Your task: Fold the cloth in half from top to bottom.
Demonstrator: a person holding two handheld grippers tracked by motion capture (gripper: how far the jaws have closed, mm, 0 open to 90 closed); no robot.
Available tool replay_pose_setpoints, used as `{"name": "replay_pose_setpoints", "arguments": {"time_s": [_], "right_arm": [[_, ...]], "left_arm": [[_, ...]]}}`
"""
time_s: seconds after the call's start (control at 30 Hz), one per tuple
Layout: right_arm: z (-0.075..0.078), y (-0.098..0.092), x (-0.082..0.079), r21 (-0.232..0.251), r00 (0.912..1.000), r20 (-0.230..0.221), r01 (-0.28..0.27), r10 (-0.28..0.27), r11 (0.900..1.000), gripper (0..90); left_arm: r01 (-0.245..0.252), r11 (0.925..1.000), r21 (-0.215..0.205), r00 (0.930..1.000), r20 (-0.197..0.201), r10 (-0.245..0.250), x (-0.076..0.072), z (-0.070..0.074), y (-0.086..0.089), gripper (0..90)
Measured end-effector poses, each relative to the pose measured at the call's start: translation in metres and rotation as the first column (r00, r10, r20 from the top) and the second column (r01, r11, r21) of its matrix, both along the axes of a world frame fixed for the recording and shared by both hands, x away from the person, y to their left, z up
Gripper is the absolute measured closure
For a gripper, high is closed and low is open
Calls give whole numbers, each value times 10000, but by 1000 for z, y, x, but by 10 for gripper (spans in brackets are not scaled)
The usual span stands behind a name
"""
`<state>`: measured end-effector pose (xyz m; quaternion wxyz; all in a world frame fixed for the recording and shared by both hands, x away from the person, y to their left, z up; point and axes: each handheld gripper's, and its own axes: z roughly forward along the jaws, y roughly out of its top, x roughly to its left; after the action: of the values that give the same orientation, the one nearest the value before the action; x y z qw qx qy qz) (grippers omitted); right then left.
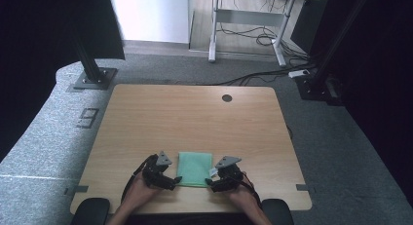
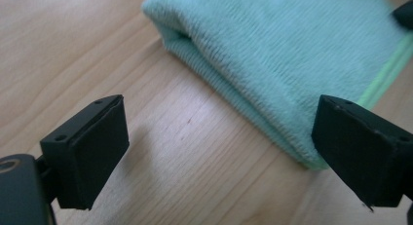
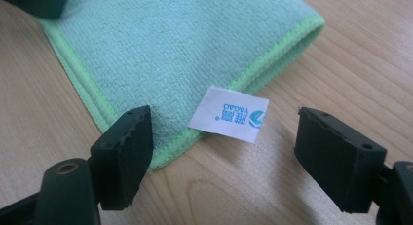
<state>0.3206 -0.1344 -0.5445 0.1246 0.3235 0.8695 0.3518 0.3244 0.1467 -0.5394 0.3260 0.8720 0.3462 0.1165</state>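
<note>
Cloth (image 2: 292,54): cut off by the top and right edges in my left gripper view.
Label (image 3: 228,114): blue print too small to read.
My forearms: cut off by the high view's bottom edge.

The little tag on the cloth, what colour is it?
The tag is white with blue print, clearest in the right gripper view.

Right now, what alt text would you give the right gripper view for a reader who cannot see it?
The right gripper hangs open at the corner of a folded mint-green microfibre cloth on a wooden table. The cloth's white care label, with blue print, lies between the two black jaws, touching neither.
</note>
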Motion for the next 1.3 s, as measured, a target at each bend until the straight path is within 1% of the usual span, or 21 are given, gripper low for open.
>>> {"name": "replay_pose_setpoints", "arguments": {"time_s": [0.03,0.13,0.17,0.27,0.3,0.43,0.53,0.73,0.87,1.07,1.3], "right_arm": [[0,1,1,-6,10000,19,27,-27,10000,220],[0,1,3,-49,9999,108,93,-92,9999,227],[0,0,5,-67,9999,108,102,-101,9999,231],[0,0,11,-25,9997,148,202,-202,9998,232],[0,-1,13,-27,9996,170,246,-246,9997,232],[0,-1,21,33,9991,90,406,-406,9992,229],[-1,-2,27,74,9987,53,515,-515,9986,226],[0,-2,44,-92,9960,225,863,-861,9962,225],[0,-2,55,-142,9939,299,1063,-1058,9942,225],[0,-5,71,-33,9902,176,1384,-1383,9904,225],[0,-6,85,44,9865,83,1638,-1638,9865,225]], "left_arm": [[-21,10000,-40,10000,-62,20,2,-1,0,67],[-36,9999,152,9999,99,34,8,-4,-4,38],[-98,9999,118,9999,85,97,10,-4,-4,31],[-353,9992,-175,9993,-96,351,20,-8,-2,6],[-380,9991,-198,9993,-40,380,23,-8,-2,0],[-413,9989,-201,9991,106,415,33,-9,-3,0],[-506,9984,-234,9986,135,510,42,-9,-4,0],[-733,9970,-266,9973,83,735,61,-9,-6,0],[-785,9966,-267,9969,89,788,70,-9,-7,0],[-911,9954,-302,9958,93,915,82,-10,-9,0],[-1011,9945,-289,9948,84,1014,97,-10,-11,0]]}}
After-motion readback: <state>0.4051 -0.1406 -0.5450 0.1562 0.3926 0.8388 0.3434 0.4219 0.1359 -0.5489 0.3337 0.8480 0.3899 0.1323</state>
